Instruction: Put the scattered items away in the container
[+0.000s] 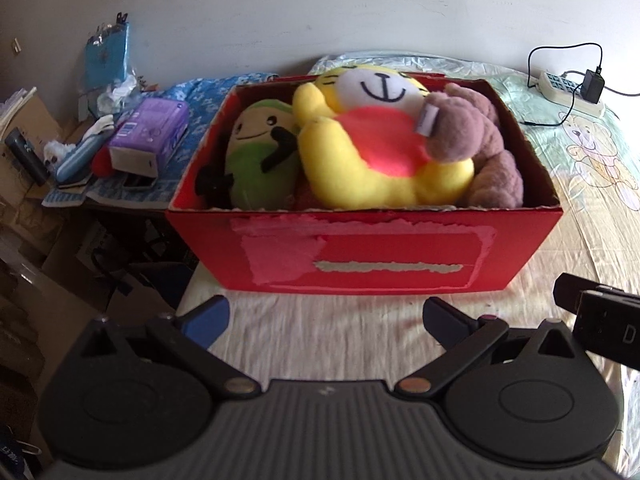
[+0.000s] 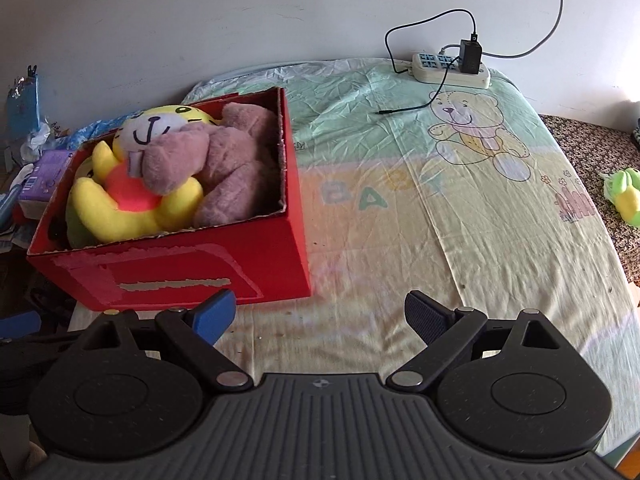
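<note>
Red box (image 1: 360,256) on the bed (image 2: 400,208) holds yellow plush (image 1: 360,148), green plush (image 1: 252,152), brown plush (image 1: 480,140); my left gripper (image 1: 326,320) and right gripper (image 2: 320,316) fingers released, empty.

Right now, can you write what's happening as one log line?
red box: holds yellow plush, green plush, brown plush | left gripper: open | right gripper: open

Red cardboard box (image 1: 400,256) is sitting on the bed sheet (image 2: 400,220), holding three toys: green plush (image 1: 256,152) lying left, yellow tiger plush (image 1: 372,140) in the middle, brown plush bear (image 1: 480,148) right, overlapping it. White power strip (image 2: 450,66) is resting behind the box to its right, against the wall
</note>
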